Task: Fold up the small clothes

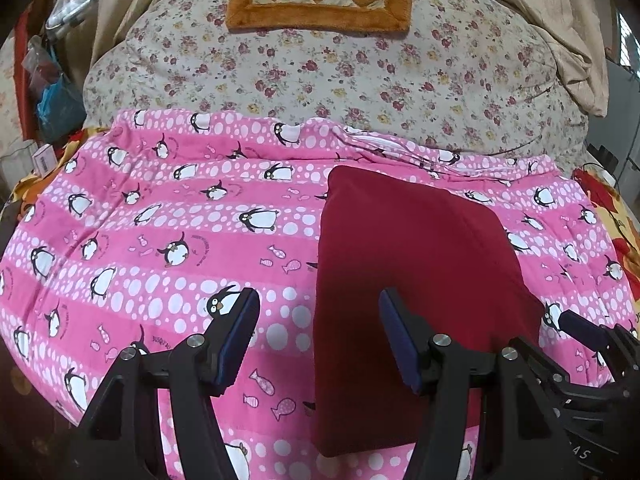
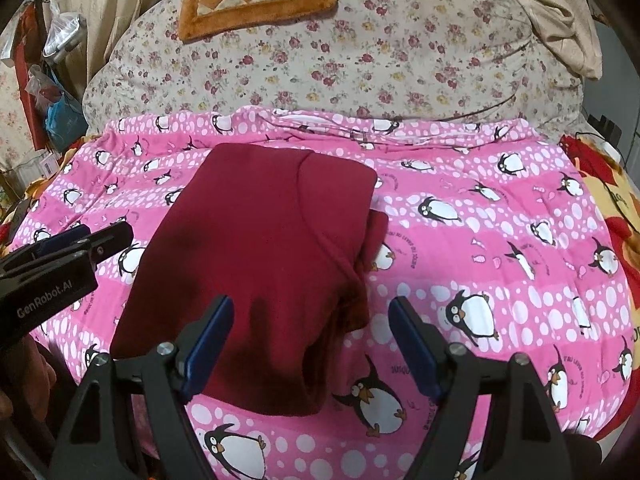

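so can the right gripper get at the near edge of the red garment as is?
Probably yes: the right gripper is open right over the red garment, nothing between; the left gripper sits off to the side.

A pink penguin blanket [image 1: 160, 220] covered the bed, a floral quilt [image 1: 320, 76] heaped behind, beige curtains [image 2: 120, 20] hanging beyond.

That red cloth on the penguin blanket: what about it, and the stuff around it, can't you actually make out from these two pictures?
- Red cloth: what garment it is; folded over, its inner layers are hidden in both views.
- Its near edge: in the left wrist view, partly covered by the left gripper.
- Bags at far left: contents blurred and too small.
- Right gripper: open above the cloth; contact unclear.
- Penguin blanket: edges cut off by the frame.
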Available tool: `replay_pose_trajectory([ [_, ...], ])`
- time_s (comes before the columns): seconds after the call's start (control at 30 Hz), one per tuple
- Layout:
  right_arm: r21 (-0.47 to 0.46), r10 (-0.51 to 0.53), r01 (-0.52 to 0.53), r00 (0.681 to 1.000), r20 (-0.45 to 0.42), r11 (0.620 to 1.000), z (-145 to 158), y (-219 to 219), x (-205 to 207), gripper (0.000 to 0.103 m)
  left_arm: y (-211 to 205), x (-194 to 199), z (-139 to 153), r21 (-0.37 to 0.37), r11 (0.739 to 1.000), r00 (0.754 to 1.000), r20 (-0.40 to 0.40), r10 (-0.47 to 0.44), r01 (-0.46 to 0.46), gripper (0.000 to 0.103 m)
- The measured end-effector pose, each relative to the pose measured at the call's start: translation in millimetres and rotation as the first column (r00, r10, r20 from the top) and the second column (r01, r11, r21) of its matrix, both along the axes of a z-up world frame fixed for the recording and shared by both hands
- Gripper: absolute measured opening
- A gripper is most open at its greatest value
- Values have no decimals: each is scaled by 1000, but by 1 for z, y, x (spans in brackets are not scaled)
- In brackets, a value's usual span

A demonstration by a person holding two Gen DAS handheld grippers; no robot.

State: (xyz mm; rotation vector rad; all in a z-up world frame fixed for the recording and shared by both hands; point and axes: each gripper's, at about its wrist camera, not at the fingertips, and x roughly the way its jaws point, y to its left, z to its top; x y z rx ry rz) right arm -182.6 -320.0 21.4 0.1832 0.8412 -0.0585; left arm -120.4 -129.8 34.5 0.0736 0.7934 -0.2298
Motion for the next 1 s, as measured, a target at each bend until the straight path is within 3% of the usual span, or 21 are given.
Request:
replay_pose_trajectory([
  [1.0,23,17,-16,999,-35,1000,-10,2,10,83,-5,6,-7,4,1000,1000,-28,-14,14,42],
])
